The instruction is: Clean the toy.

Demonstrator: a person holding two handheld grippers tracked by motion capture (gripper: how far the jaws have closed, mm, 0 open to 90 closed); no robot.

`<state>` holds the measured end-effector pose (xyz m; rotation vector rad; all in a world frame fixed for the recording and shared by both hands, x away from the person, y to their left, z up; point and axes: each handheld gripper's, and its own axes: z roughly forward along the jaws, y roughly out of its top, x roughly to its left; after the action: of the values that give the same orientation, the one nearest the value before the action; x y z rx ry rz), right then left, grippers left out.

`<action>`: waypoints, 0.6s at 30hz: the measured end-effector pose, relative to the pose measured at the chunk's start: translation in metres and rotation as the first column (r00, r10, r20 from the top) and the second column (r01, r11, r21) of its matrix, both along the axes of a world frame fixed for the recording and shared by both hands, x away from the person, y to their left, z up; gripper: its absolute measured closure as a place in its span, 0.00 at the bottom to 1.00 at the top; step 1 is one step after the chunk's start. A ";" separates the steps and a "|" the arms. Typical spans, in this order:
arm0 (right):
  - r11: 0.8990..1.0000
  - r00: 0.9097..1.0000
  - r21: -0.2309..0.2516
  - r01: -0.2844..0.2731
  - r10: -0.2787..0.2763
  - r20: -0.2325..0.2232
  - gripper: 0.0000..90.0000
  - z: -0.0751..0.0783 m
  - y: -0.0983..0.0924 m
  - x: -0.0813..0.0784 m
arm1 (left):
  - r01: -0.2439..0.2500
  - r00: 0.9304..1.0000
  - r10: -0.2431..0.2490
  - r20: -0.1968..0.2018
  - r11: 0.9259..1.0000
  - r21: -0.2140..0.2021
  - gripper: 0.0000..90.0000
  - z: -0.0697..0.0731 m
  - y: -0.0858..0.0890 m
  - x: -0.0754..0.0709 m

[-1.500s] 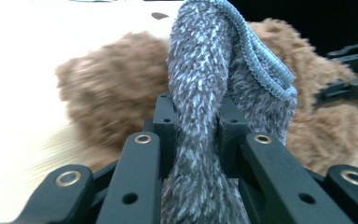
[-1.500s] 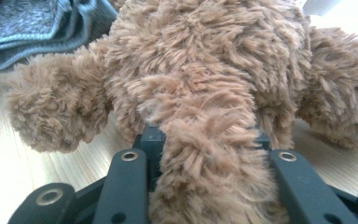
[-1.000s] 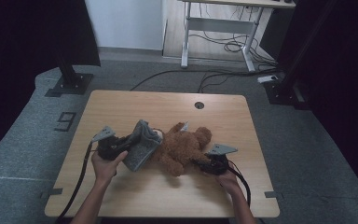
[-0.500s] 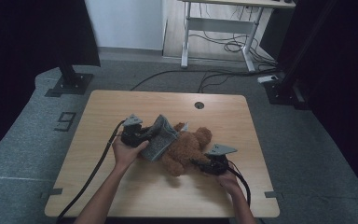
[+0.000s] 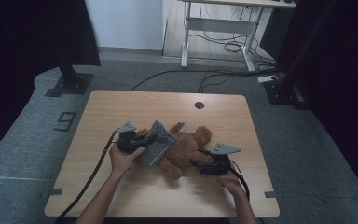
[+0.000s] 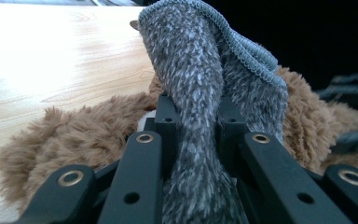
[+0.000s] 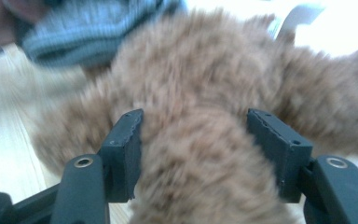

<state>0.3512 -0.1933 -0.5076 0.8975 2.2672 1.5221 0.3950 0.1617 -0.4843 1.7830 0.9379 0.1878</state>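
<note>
My right gripper (image 7: pixel 193 154) has just been opening around the teddy bear's (image 5: pixel 186 148) limb, while my left gripper (image 6: pixel 196 128) has carried the clamped grey garment (image 6: pixel 200 93) onto it.

Brown plush teddy bear (image 5: pixel 186 149) showing tan fur; flecked grey-and-white knitted fabric piece (image 5: pixel 156 143) showing ribbed grey edging; pale wooden table (image 5: pixel 121 112) glowing light.

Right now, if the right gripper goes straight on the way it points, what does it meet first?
The brown teddy bear: a furry limb already lies between the jaws of the right gripper, which have just been opening, so probably the bear's body right behind it.
</note>
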 end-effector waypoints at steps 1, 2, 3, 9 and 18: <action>1.000 1.000 0.030 0.003 -0.004 0.013 0.43 0.005 -0.001 -0.001 | 0.000 1.000 0.000 0.001 1.000 -0.004 0.84 0.000 0.000 -0.002; 0.998 1.000 0.056 0.013 -0.014 0.016 0.42 0.009 -0.001 0.000 | 0.002 1.000 -0.002 0.005 1.000 -0.002 0.84 -0.001 0.001 -0.004; 0.997 1.000 0.072 0.029 -0.030 0.010 0.42 0.013 0.000 0.002 | 0.002 1.000 -0.002 0.007 1.000 -0.002 0.84 -0.001 0.002 -0.006; 0.997 0.995 0.022 0.075 -0.073 -0.064 0.31 0.012 0.024 0.018 | 0.002 1.000 -0.001 0.016 1.000 -0.016 0.84 -0.005 0.005 -0.016; 0.999 0.985 -0.017 0.044 -0.046 -0.164 0.31 -0.005 0.027 0.015 | 0.011 1.000 -0.010 0.025 1.000 -0.020 0.84 -0.007 0.007 -0.024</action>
<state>0.3665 -0.1660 -0.5126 1.1010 2.3492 1.4611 0.3709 0.1686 -0.4916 1.7635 0.9096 0.1927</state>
